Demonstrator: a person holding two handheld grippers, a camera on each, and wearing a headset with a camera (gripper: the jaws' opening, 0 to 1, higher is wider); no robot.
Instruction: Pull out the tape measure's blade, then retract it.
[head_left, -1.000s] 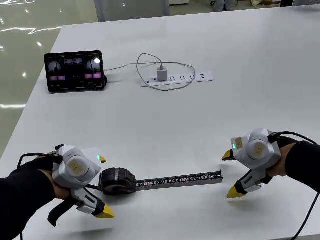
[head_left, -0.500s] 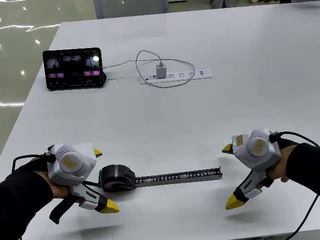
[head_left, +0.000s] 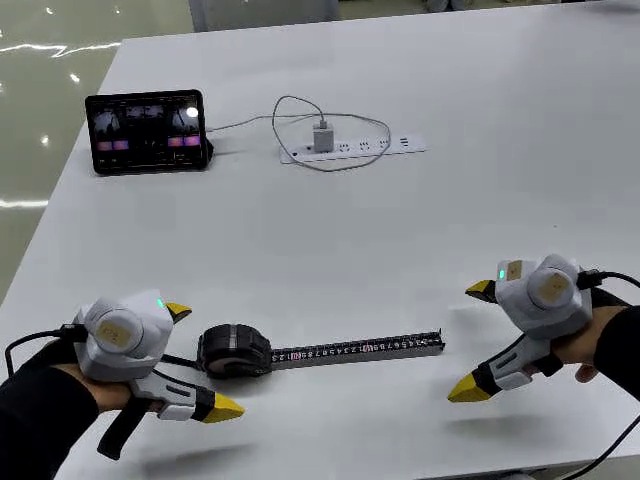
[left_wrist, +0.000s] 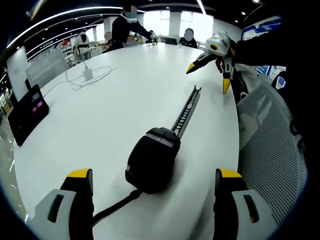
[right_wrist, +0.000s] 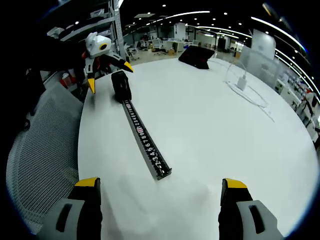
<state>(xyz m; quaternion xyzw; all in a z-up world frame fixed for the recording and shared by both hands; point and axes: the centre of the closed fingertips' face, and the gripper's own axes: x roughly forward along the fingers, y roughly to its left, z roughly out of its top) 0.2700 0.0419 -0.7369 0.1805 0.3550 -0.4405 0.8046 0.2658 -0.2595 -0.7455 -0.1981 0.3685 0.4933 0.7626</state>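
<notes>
Your left gripper (head_left: 203, 358) and right gripper (head_left: 471, 340) stand spread and empty either side of the black round tape measure (head_left: 235, 351), near on the white table (head_left: 400, 220), its blade (head_left: 360, 349) out, so retraction appears due and calls for seizing the case first.

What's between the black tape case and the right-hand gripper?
The pulled-out blade lying flat, then bare table before the right gripper; the head view shows it.

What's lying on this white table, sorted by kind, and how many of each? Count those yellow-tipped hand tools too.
Tape measure: 1
Tablet: 1
Power strip: 1
Charger with cable: 1
Grippers: 2, left gripper and right gripper
Total: 6
</notes>
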